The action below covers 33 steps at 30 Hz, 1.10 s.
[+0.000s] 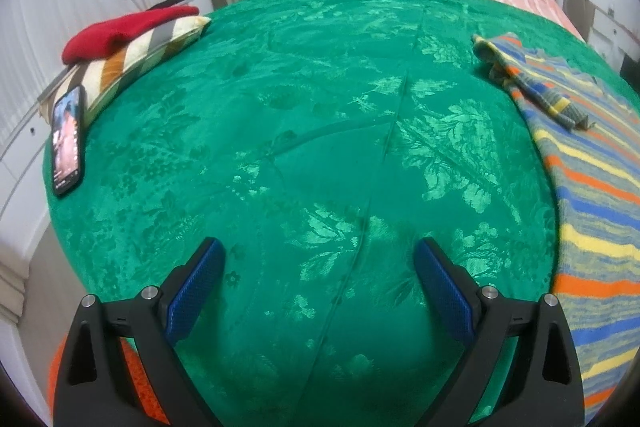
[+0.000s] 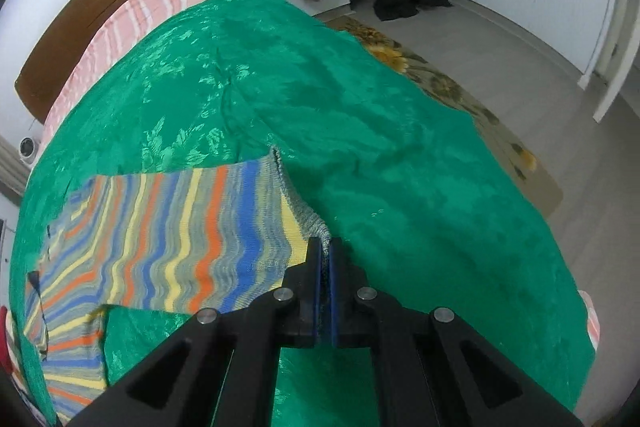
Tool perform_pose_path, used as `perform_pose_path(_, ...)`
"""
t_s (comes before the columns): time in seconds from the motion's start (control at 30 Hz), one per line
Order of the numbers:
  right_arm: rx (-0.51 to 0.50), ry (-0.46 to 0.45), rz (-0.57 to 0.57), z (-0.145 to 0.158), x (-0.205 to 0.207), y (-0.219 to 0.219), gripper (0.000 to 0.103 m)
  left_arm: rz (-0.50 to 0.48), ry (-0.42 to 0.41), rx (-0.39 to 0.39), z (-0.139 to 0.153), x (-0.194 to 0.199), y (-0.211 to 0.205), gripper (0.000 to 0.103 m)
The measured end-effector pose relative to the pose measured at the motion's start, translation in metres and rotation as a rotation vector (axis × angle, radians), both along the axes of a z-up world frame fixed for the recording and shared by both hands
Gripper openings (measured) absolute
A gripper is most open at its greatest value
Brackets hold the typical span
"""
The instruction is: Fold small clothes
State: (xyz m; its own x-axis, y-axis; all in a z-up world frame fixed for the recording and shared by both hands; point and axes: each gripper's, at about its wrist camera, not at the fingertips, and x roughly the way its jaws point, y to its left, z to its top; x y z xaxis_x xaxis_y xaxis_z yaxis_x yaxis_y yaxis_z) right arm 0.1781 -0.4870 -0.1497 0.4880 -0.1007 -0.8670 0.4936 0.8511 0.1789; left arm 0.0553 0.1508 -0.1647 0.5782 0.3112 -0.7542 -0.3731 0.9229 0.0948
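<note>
Striped sweater (image 2: 168, 227) lies flat on the green bedspread (image 2: 400, 155), its grey hem clenched by the right gripper (image 2: 325, 247) while the left gripper (image 1: 320, 259) hangs released, so I'd pinch the far hem corner too before folding evenly.

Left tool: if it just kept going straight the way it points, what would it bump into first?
Probably the green bedspread: the open left tool points at bare fabric, with the striped sweater off to its right.
</note>
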Motion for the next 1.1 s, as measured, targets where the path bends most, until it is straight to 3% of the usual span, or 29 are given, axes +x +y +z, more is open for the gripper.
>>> perform_pose_path(0.07,-0.04,0.035,0.006,-0.007,0.001,0.001,0.002,0.002,0.004,-0.004,-0.001,0.001,0.001,0.098)
perform_pose_path(0.17,0.003,0.044,-0.016,-0.018,-0.002,-0.006,0.002,0.003,0.006,-0.015,-0.001,0.0,0.002,0.098)
perform_pose_path(0.3,0.022,0.02,-0.011,-0.012,-0.008,-0.011,0.007,0.019,0.007,-0.033,-0.002,0.001,0.006,0.102)
perform_pose_path(0.33,0.019,0.016,-0.019,-0.01,-0.012,-0.014,0.014,0.025,0.007,-0.04,-0.003,0.001,0.007,0.102)
perform_pose_path(0.43,-0.026,-0.02,-0.032,0.009,-0.026,-0.015,0.015,0.033,0.003,-0.043,-0.004,0.002,0.007,0.102)
perform_pose_path(0.6,0.012,-0.124,0.168,0.026,-0.029,0.027,0.017,0.038,-0.006,-0.021,-0.006,0.001,0.004,0.103)
perform_pose_path(0.67,-0.006,-0.107,0.211,0.019,-0.027,0.04,0.032,0.038,-0.01,-0.019,-0.006,0.001,0.003,0.103)
perform_pose_path(0.7,-0.02,-0.082,0.219,0.01,-0.026,0.044,0.034,0.037,-0.011,-0.021,-0.007,0.0,0.003,0.103)
perform_pose_path(0.8,-0.02,-0.026,0.169,-0.012,-0.032,0.034,0.032,0.038,-0.015,-0.039,-0.007,-0.001,0.006,0.103)
perform_pose_path(1.0,-0.12,-0.07,0.097,0.01,-0.078,0.037,0.035,0.026,-0.005,-0.022,-0.007,0.002,0.004,0.103)
perform_pose_path(1.1,-0.156,-0.119,0.127,0.021,-0.108,0.055,0.047,0.023,-0.005,-0.027,-0.008,0.002,0.005,0.103)
